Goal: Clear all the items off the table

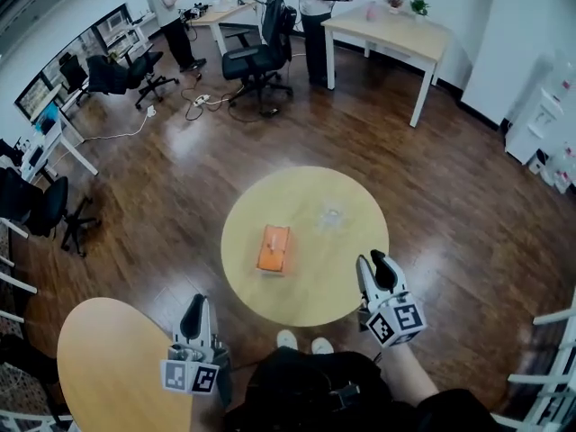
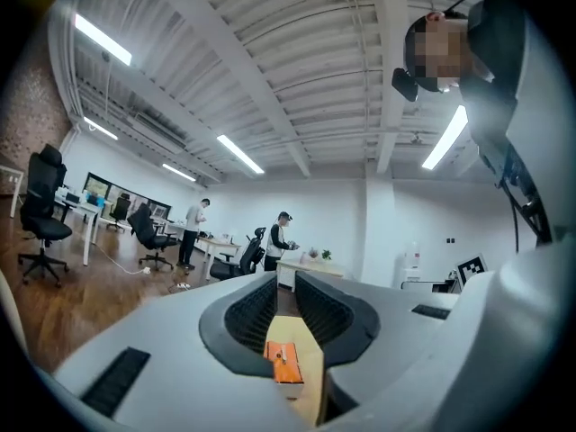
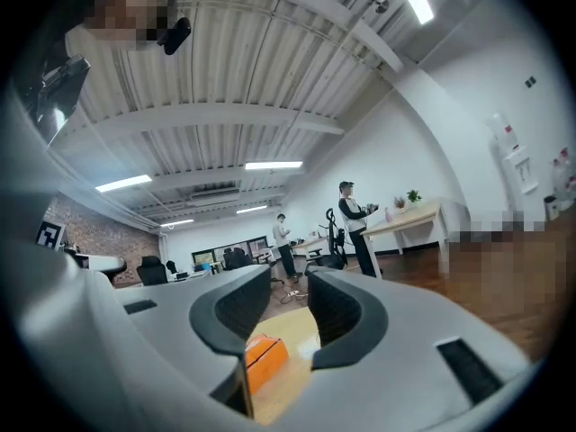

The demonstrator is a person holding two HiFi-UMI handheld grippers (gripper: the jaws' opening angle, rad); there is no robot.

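An orange box (image 1: 274, 248) lies left of centre on the round wooden table (image 1: 315, 282). A small clear, crumpled-looking item (image 1: 330, 216) rests farther back on the tabletop. My left gripper (image 1: 195, 304) hovers off the table's near left edge, its jaws parted by a narrow slit with nothing between them. My right gripper (image 1: 372, 261) is over the table's near right rim, open and empty. In the left gripper view the orange box (image 2: 285, 364) shows through the gap of the left gripper (image 2: 286, 297). In the right gripper view the orange box (image 3: 264, 358) lies ahead of the right gripper (image 3: 290, 302).
A second round table (image 1: 108, 358) stands at the near left. Black office chairs (image 1: 256, 57) and a long wooden desk (image 1: 396, 30) with plants stand at the back, where two people stand. White shelving (image 1: 540, 124) lines the right wall. Dark wood floor surrounds the table.
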